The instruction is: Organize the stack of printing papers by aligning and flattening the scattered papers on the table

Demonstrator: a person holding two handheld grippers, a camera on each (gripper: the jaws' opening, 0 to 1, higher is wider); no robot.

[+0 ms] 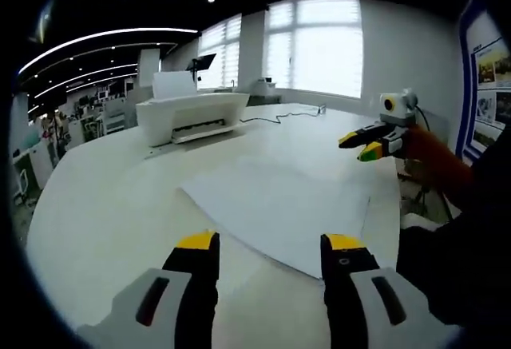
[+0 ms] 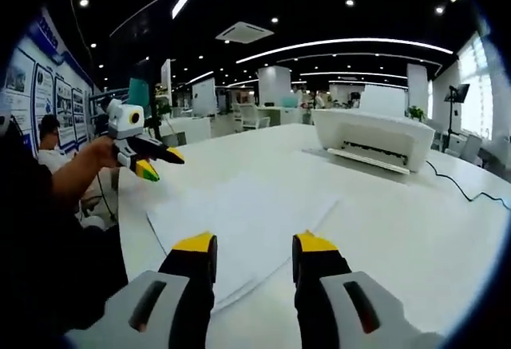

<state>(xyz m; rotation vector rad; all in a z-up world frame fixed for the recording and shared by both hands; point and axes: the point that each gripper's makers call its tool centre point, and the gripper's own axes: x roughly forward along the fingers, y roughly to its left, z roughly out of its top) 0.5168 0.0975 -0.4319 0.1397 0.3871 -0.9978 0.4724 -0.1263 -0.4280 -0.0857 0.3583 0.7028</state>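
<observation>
Ahead of both pairs of jaws, on the white table (image 1: 104,205), lies the stack of papers (image 1: 279,205), its sheets fanned slightly out of line so that the edges do not match. In the left gripper view the left gripper (image 1: 270,253) hangs over the near edge of the sheets with its yellow-tipped jaws spread wide and nothing between them. In the right gripper view the right gripper (image 2: 254,255) is likewise parted, holding nothing, with the papers (image 2: 239,213) just beyond its tips.

Past the papers stands a white printer (image 1: 192,116), with a black cable (image 1: 275,117) trailing over the table beside it; nothing lies between the jaws and the sheets. Bright windows (image 1: 315,45) sit behind the printer.

White on white makes the single sheets hard to count, and their far edges fade into the tabletop. A dark sleeve (image 1: 455,237) cuts off the table's side in the left gripper view.

Each view catches the other gripper held above the table off to one side, jaws apart. The right gripper view adds wall posters (image 2: 36,85) and a seated person (image 2: 52,145) beyond them.
</observation>
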